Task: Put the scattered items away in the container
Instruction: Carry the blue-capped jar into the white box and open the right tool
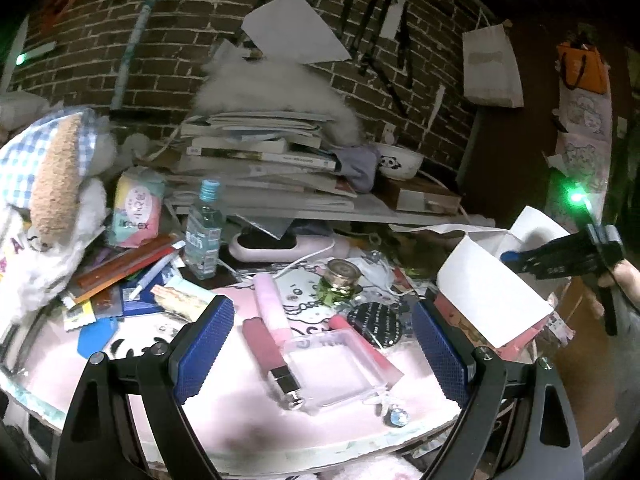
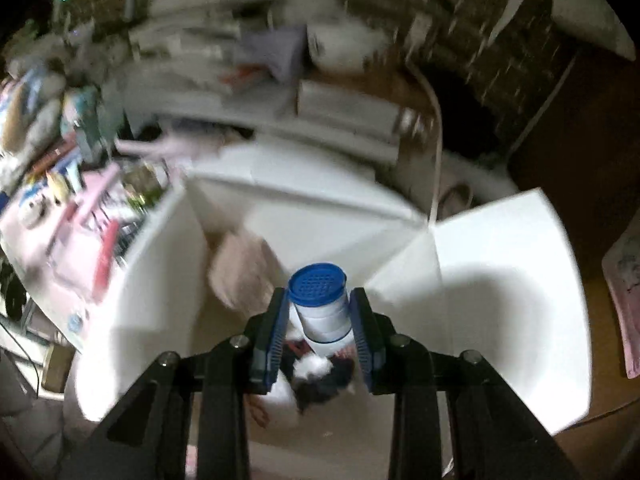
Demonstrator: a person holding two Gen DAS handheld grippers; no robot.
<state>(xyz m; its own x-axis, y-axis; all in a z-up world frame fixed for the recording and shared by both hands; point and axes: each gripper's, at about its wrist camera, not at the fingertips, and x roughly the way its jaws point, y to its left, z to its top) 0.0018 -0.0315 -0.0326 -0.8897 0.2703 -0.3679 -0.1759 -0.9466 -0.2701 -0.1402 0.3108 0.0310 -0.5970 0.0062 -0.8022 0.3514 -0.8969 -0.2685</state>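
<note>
Over the open white box [image 2: 280, 216], the right gripper [image 2: 318, 320] holds a white bottle with a blue perforated cap [image 2: 318, 286] clamped between its 2 blue pads. Box flaps stand up left and right of it. Below the bottle, inside the box, lie a pale pink item [image 2: 240, 272] and something black and white [image 2: 316, 380]; the view is blurred, so neither can be identified.

From the left wrist view, the left gripper [image 1: 322, 348] hangs wide apart and holds nothing above the pink counter [image 1: 240, 400]. Between its pads lie a clear square case [image 1: 340, 364], a dark pink tube [image 1: 268, 356] touching the case's left edge, and a pale pink tube [image 1: 272, 300] behind. A green jar with gold lid [image 1: 340, 280] and a round black dotted compact [image 1: 376, 320] sit farther back. A clear water bottle [image 1: 204, 232] stands at left, near a plush toy [image 1: 52, 200]. Books [image 1: 256, 152] are stacked at the back against a brick wall [image 1: 200, 20].
</note>
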